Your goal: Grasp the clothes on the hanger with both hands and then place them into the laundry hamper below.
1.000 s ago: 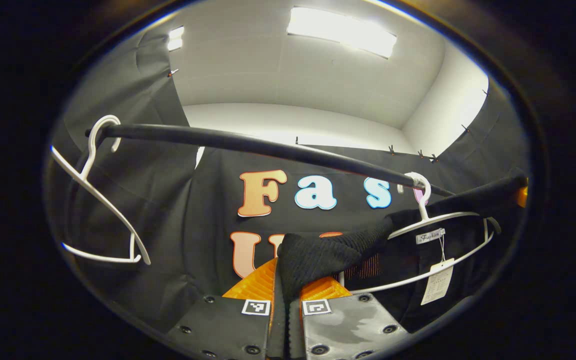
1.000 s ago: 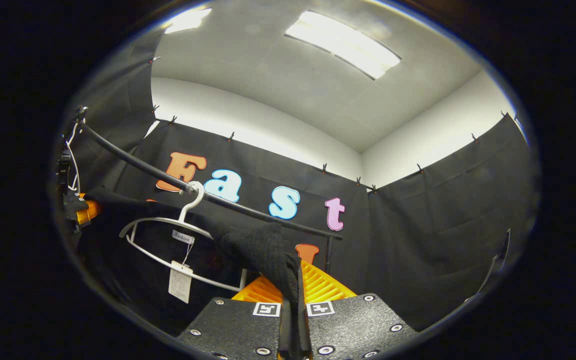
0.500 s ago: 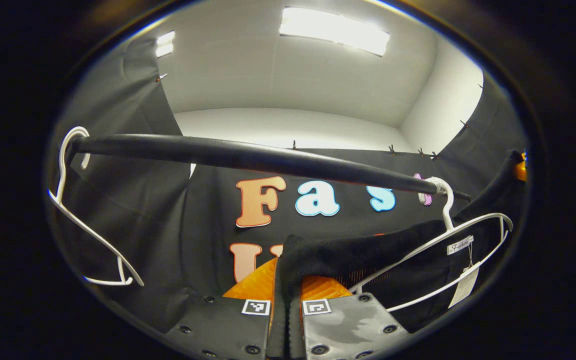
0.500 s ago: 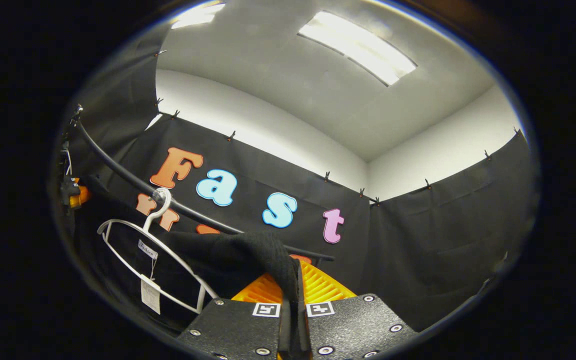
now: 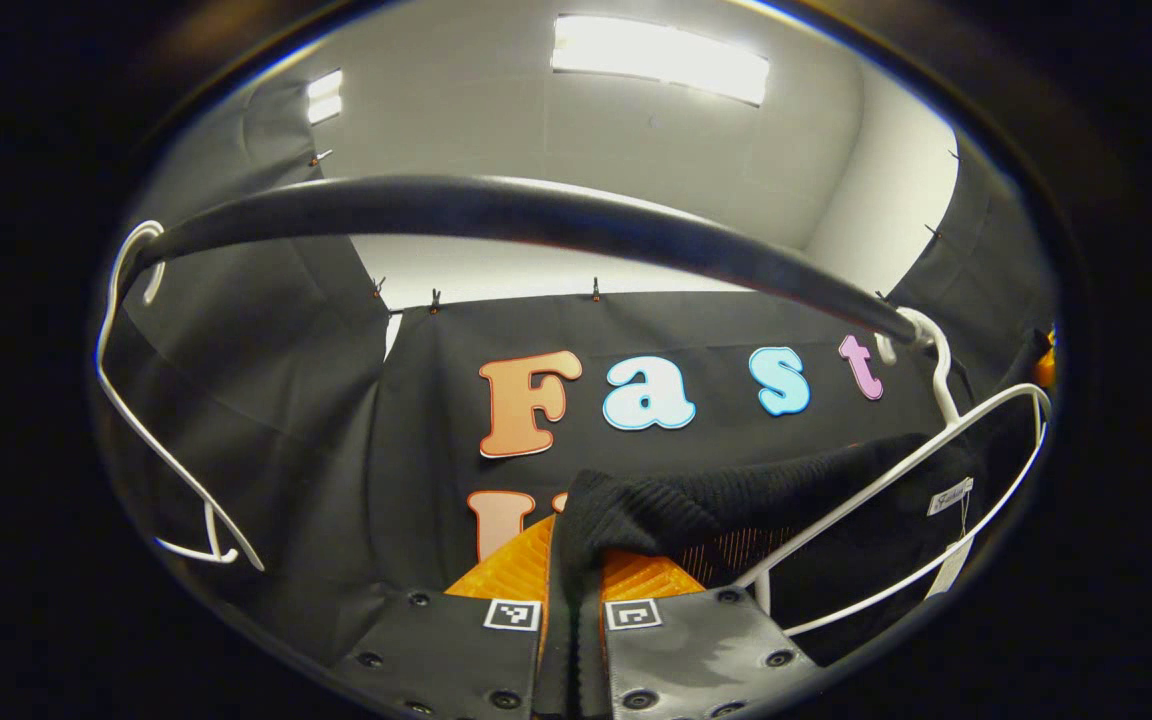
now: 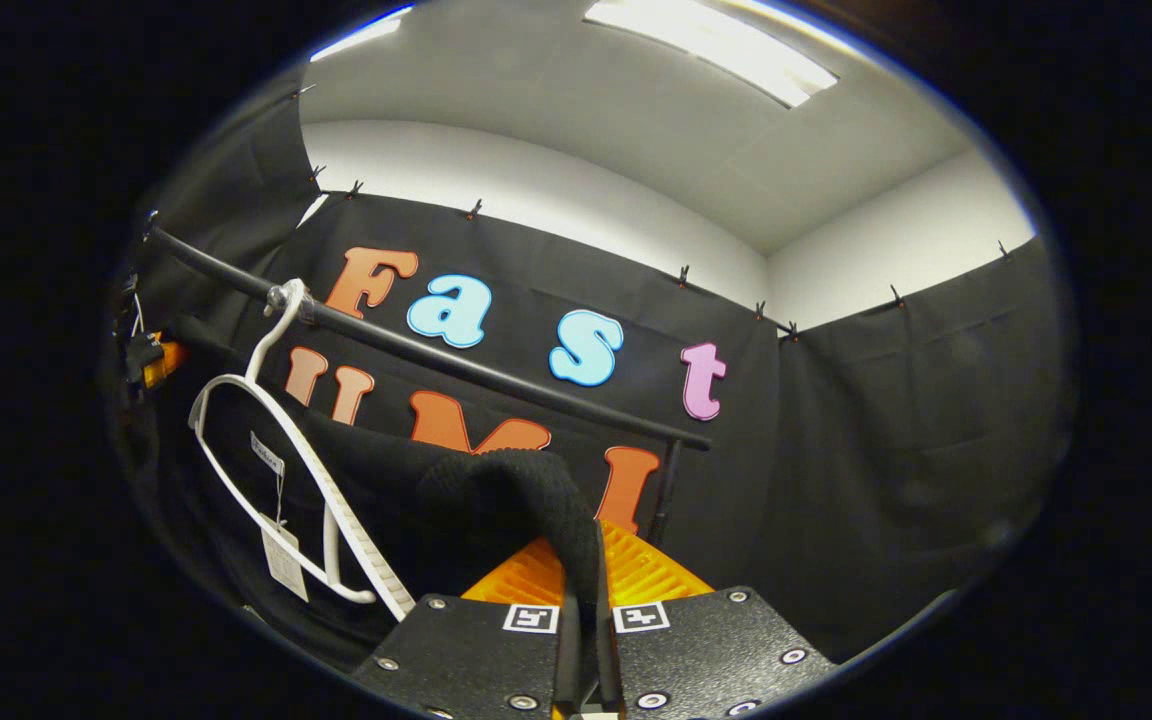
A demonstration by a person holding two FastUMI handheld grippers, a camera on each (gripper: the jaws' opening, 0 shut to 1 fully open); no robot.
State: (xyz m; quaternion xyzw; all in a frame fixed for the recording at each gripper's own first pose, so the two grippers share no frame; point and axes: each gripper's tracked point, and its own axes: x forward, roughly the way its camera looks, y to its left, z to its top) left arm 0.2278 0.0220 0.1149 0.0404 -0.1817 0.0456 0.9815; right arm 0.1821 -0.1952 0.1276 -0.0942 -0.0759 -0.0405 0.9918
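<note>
The rail now sweeps high and thick across our left gripper view, much nearer than a second ago, when it ran thin through the middle. In the right gripper view the rail sits lower against the wall, and more of the wall shows above our fingers. The garment, a black ribbed knit, has slid off the near arm of the hanger; that white arm now stands bare and tilted, where before the knit lay draped over it. The hanger's hook rides the rail at the right. In the right gripper view the garment bunches in a fold just above our fingers, with the hanger tipped steeply to the left and its tag dangling. Our left gripper is clamped on the garment, fingers pressed together over the knit. Our right gripper pinches it likewise. A spare hanger hangs at the rail's far left.
</note>
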